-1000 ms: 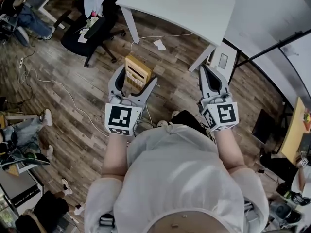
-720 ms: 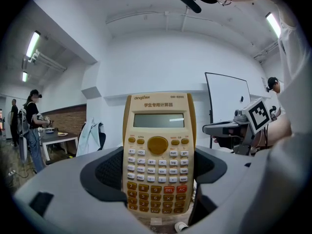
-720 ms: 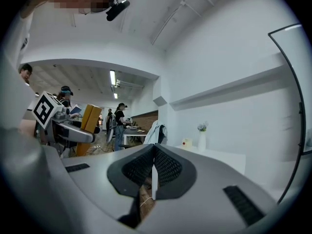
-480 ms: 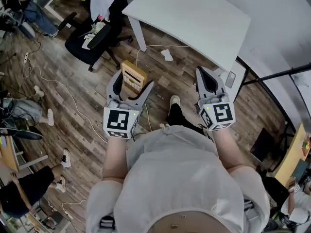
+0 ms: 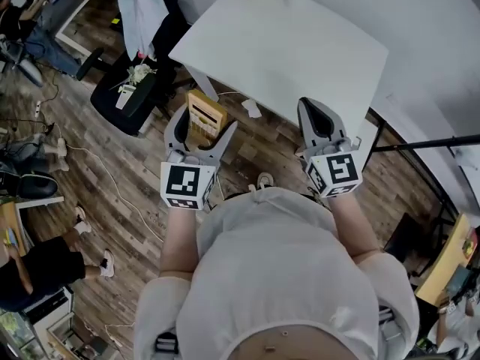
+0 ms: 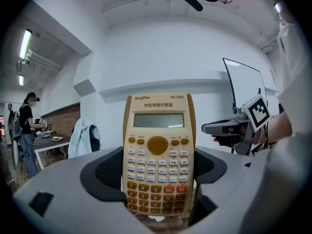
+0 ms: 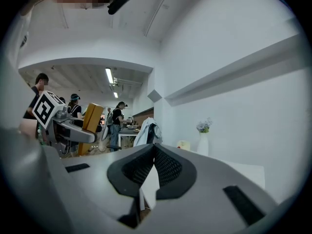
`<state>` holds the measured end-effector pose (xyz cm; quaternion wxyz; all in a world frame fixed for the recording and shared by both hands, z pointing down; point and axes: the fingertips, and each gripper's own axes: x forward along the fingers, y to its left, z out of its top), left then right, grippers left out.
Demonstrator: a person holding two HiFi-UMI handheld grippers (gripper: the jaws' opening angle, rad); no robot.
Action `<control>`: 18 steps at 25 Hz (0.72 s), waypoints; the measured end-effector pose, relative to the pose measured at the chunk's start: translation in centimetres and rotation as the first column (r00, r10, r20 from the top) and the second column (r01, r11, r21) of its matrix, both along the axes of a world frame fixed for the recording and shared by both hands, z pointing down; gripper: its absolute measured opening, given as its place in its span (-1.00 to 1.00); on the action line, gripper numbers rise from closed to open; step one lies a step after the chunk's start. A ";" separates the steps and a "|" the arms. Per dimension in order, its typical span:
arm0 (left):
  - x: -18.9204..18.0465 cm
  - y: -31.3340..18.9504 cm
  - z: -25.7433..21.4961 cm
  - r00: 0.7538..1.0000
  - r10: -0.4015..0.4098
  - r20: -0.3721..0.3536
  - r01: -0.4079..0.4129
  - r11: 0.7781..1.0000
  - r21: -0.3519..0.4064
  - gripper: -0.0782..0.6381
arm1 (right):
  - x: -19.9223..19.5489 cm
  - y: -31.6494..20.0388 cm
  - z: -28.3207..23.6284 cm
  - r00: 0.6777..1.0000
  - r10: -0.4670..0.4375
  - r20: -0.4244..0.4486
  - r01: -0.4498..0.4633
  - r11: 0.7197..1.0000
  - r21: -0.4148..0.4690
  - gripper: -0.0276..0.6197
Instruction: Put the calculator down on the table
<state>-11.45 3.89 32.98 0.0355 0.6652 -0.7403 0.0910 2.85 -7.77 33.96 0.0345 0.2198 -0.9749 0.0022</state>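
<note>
Holding the calculator (image 5: 205, 111) upright, pinched in my left gripper (image 5: 201, 130) just short of the table's (image 5: 300, 43) near edge, right gripper (image 5: 319, 115) pressed together and empty, I judged the next move was reaching over the table and lowering it.

tan calculator (image 6: 157, 155), white table (image 5: 300, 43), brown plank floor (image 5: 112, 178)

Bright, even ceiling-strip light; gripper views fisheye w/ dark vignette corners; near tongs soft-focus.
</note>
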 end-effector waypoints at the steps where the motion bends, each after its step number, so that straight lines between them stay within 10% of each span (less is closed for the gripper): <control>1: -0.2 -1.2 0.2 1.000 0.008 0.001 -0.008 1.000 -0.006 0.36 | -0.3 -1.1 0.2 1.000 0.006 -0.003 -0.006 1.000 -0.002 -0.90; 18: -8.3 -19.9 3.9 0.952 0.304 -0.029 -0.305 0.946 -0.109 0.36 | -6.1 -14.8 3.3 0.958 0.280 -0.056 -0.284 0.957 -0.067 -0.90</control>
